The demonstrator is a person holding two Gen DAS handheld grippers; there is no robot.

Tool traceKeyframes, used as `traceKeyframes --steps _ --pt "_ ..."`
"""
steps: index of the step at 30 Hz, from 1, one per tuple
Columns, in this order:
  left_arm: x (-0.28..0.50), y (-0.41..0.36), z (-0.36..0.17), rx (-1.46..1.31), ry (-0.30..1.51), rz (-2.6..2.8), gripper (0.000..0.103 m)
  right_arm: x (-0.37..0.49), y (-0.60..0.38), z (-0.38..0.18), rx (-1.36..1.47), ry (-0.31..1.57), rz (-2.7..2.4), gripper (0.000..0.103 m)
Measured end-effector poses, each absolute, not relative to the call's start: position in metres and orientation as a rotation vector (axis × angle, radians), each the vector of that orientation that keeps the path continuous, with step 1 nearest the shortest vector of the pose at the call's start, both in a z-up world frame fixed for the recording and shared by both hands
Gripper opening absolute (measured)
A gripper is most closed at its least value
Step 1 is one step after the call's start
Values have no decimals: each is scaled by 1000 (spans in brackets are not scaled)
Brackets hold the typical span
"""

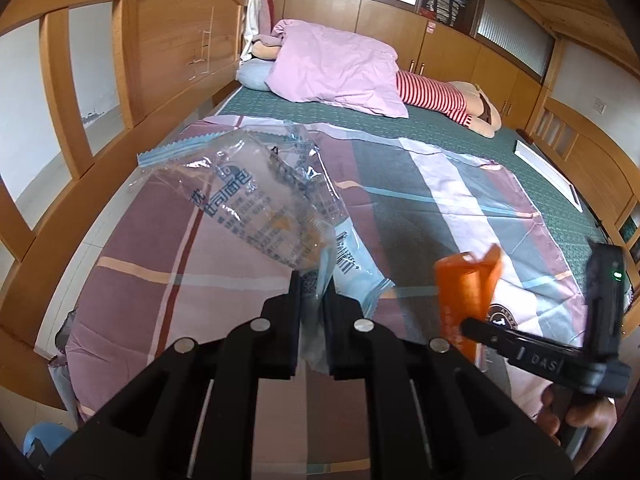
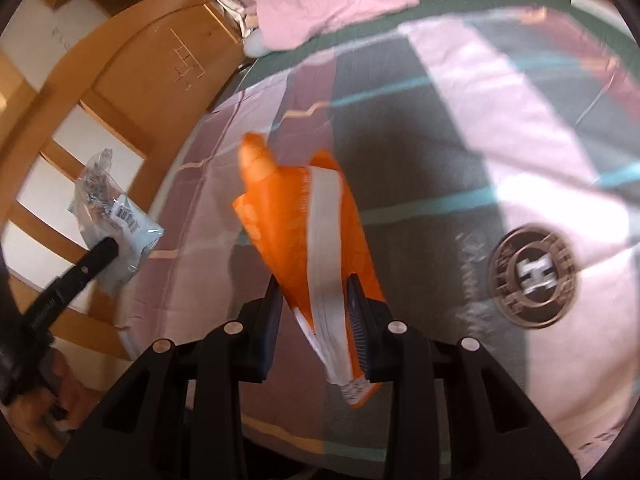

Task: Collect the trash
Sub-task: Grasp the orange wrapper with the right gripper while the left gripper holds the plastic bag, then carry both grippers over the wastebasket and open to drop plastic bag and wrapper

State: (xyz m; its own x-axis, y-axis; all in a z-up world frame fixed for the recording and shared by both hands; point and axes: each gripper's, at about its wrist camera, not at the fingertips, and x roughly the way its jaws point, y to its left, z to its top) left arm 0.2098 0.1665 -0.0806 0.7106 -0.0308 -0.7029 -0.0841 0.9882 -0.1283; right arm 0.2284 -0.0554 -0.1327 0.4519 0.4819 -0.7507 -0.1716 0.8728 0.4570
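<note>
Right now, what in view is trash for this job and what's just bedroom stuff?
Job:
- clear plastic wrapper, clamped in the left tool
- orange wrapper, clamped in the right tool

Lying about:
- pink pillow
- striped plush toy
- patchwork quilt
- wooden bed frame

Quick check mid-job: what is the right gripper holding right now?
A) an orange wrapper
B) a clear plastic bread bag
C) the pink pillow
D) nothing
A: in the right wrist view the right gripper has its fingers closed on the orange wrapper, lifted above the patchwork sheet.
</note>
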Motion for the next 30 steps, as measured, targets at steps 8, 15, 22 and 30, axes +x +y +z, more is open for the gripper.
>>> traceKeyframes --steps 8,15,22,30 --pt "203 157 -74 -128 737 6 11 203 -75 -64 297 816 368 33" --pt "160 125 -52 -128 658 -111 11 141 -138 -21 327 716 351 33" --pt "85 58 -40 -349 644 -488 11 46 -226 3 265 649 278 33" --pt "31 -35 -47 -215 726 -624 11 -27 -296 -36 272 760 170 34"
